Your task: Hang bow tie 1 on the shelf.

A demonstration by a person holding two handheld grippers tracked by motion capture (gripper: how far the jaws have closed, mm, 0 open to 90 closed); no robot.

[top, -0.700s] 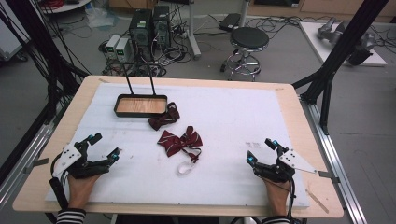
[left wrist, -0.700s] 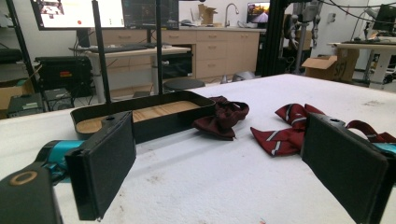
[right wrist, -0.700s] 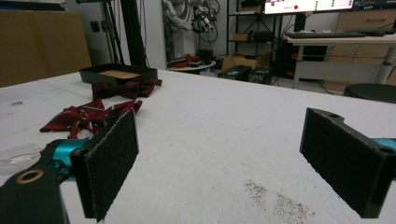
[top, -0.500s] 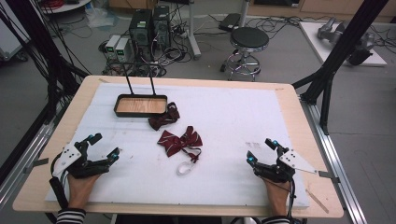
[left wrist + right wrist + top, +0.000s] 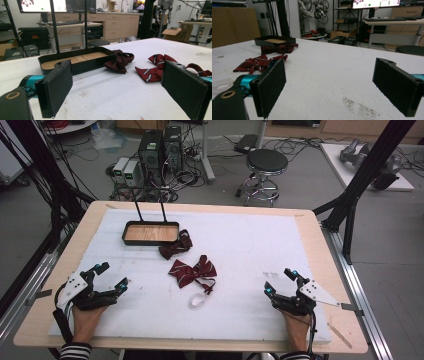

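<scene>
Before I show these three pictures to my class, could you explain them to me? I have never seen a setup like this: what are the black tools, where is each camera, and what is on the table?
A person sits at a white-covered table with a hand-held clamp in each hand: the left gripper and the right gripper. Each has two black padded jaws.

The high view looks down from above the person. The other two cameras ride on the grippers and look out between their own jaws.

On the table lie a striped red bow tie with a white strap, a plain dark red bow tie, and a black tray with a wooden floor and two upright rods. The dark tie lies right beside the tray.

Both grippers are open and hold nothing; they rest near the table's near edge, apart from the ties.
</scene>
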